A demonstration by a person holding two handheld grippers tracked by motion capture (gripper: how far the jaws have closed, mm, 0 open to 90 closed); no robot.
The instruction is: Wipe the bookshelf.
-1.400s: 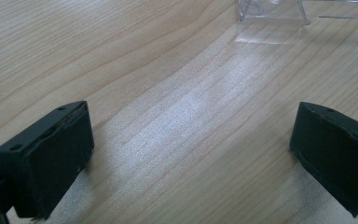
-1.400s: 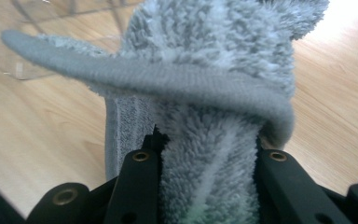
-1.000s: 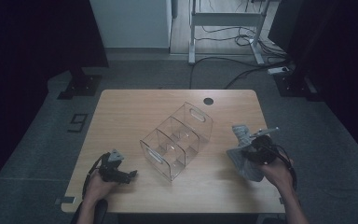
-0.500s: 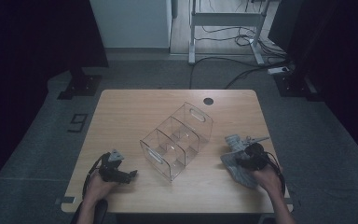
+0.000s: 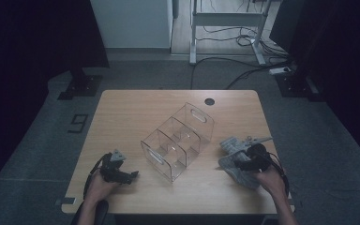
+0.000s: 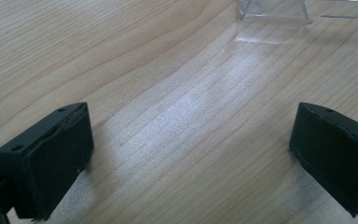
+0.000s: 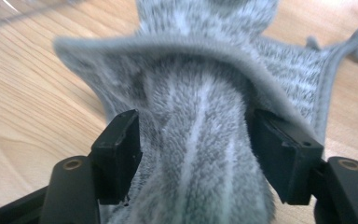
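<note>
Two claws on surface [image 5: 122, 122]. Right claw [image 7: 193, 154] jaws just opening, grey cloth [image 5: 236, 157] loose between them, lying right of clear organizer [image 5: 178, 140]. Left claw [image 5: 122, 174] open, empty, idle. Step judged: releasing cloth. Next: lift right claw clear without snagging fabric.

A clear divided organizer [image 5: 178, 140] sits mid-frame on the table [image 5: 126, 117]. Lower right, the right tongs [image 5: 240, 163] rest on a grey striped sock [image 5: 236, 161]; lower left, the left tongs [image 5: 132, 175] lie on bare wood.
</note>
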